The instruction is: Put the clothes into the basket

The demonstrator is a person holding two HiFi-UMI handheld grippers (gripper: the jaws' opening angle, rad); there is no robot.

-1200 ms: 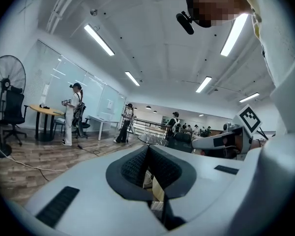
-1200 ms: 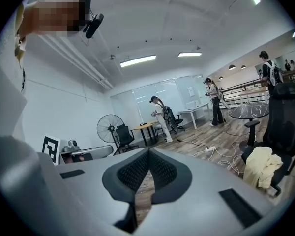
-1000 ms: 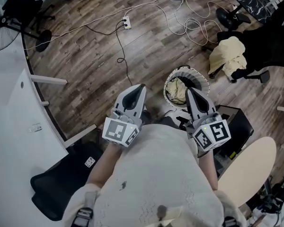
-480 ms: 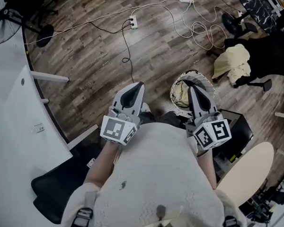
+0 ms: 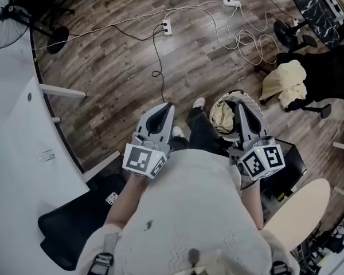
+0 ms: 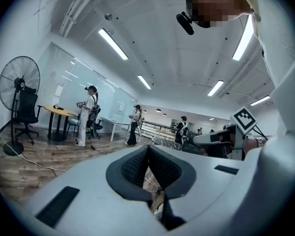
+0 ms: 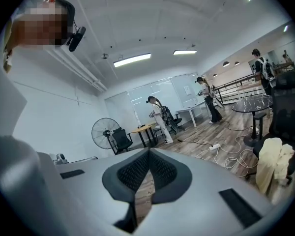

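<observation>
White-rimmed basket (image 5: pixel 232 93) — cream clothes (image 5: pixel 222 117) lie inside.

This is a big open-plan office or lab hall. A wood-plank floor (image 5: pixel 114 67) runs throughout, crossed by white cables (image 5: pixel 249 39) and power strips (image 5: pixel 167 27). Long strip lights (image 6: pixel 113 44) line the white ceiling. Glass partitions (image 6: pixel 64 77) close off the far side. A pedestal fan (image 6: pixel 18 85), a black office chair (image 6: pixel 27 113), a round table (image 6: pixel 59 110) and several standing people (image 6: pixel 90 114) fill the room.
</observation>
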